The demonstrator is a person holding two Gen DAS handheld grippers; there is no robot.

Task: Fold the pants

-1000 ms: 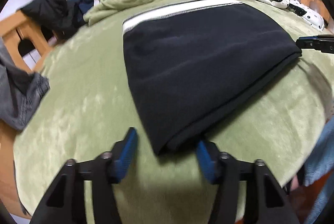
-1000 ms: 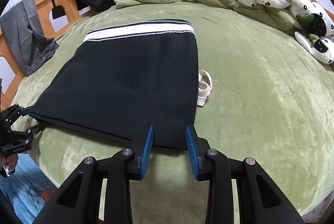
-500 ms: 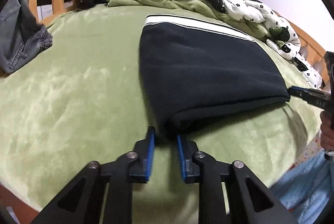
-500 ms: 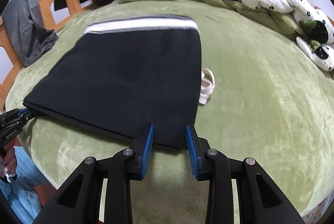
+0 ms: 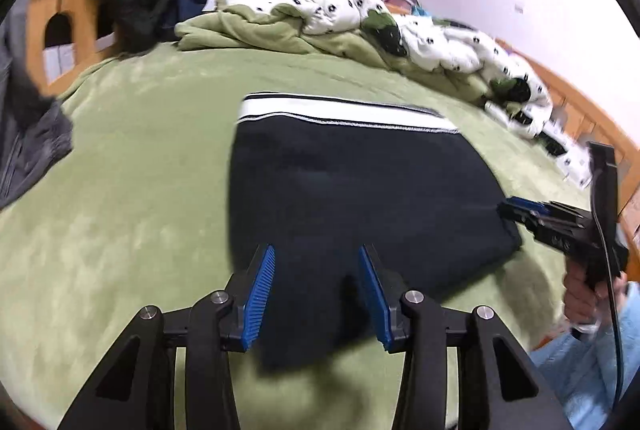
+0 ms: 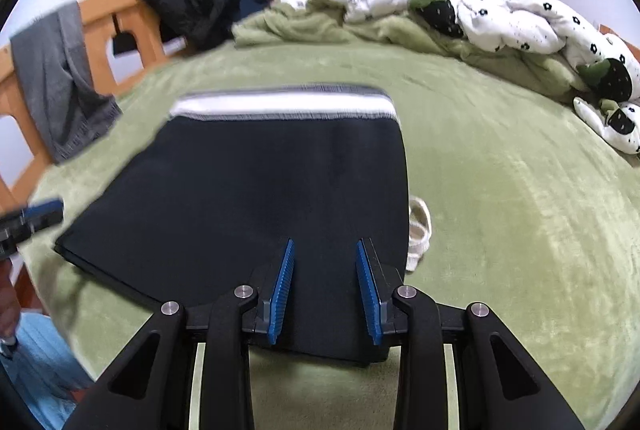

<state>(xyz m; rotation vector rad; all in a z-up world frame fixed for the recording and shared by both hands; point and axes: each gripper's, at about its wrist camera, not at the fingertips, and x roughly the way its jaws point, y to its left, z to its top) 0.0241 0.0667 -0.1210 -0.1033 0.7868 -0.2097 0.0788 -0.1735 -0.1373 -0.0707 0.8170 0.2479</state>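
Black folded pants [image 5: 352,189] [image 6: 260,189] lie flat on the green bed cover, with the white waistband [image 5: 340,113] at the far end. My left gripper [image 5: 316,294] hangs over the near left corner. Its jaws are opening, and black fabric shows between and below the blue pads without being pinched. My right gripper [image 6: 326,290] stands over the near right corner, jaws apart, with flat fabric under them. From the left wrist view the right gripper [image 5: 516,207] sits at the pants' right edge. A white cord [image 6: 418,234] pokes out beside that edge.
A rumpled green blanket and a white flowered quilt [image 5: 400,29] [image 6: 500,13] pile up at the far side. A dark jacket [image 5: 128,1] and a grey garment [image 6: 60,77] hang on the wooden bed frame. A person's hand [image 5: 580,294] holds the right gripper.
The left jaws narrowed around the pants' near corner, then widened again, while that gripper rose and rolled over the corner. The right gripper's jaws kept the same width.
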